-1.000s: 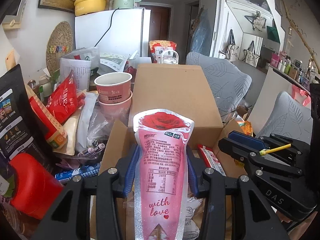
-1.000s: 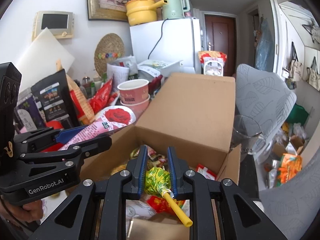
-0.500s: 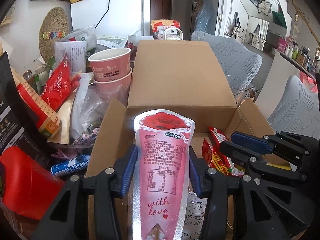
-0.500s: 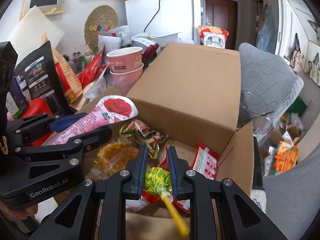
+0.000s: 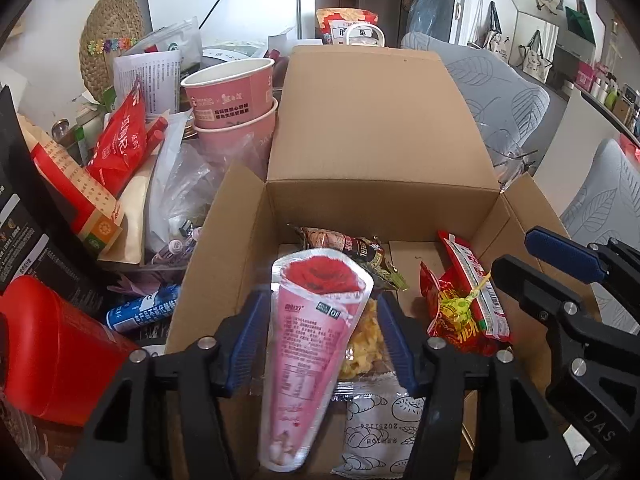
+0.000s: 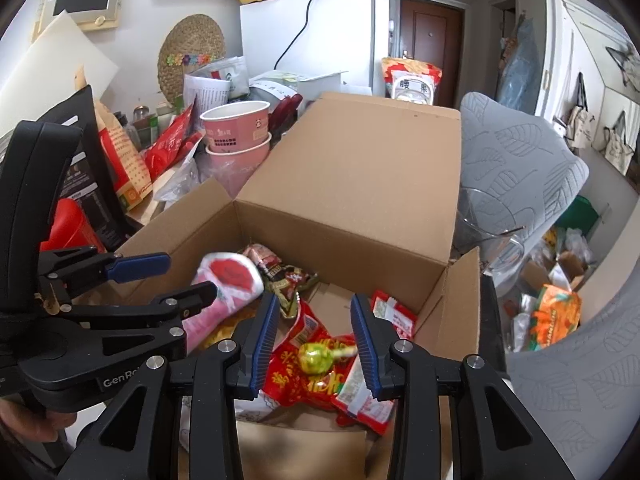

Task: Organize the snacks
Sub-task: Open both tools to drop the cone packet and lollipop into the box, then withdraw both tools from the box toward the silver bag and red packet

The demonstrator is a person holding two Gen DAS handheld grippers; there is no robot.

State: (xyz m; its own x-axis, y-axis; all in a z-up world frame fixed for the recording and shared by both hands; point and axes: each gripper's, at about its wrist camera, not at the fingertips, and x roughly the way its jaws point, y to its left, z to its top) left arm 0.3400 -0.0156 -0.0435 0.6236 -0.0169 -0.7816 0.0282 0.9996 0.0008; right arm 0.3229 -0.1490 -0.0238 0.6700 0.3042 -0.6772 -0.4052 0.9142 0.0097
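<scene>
Left wrist view: your left gripper [image 5: 320,344] fingers are opening around the pink cone snack [image 5: 312,344], long axis running away from you, over the cardboard box [image 5: 380,128]. Right gripper [image 6: 316,340] is opening too, lollipop [image 6: 316,356] lying loose below on the red packet [image 6: 296,376].

One cardboard box [image 5: 380,128], two stacked pink paper cups [image 5: 230,88], one rose-printed pink cone packet [image 5: 312,344], one lollipop [image 6: 318,356], two grippers.

We note a cardboard box [image 5: 380,128], open, amid clutter: stacked paper cups [image 5: 232,100] just left of its raised flap; inside, a cone-shaped packet [image 5: 316,332] at left, a lollipop [image 6: 318,356] on a snack bag [image 6: 308,380] at right.
</scene>
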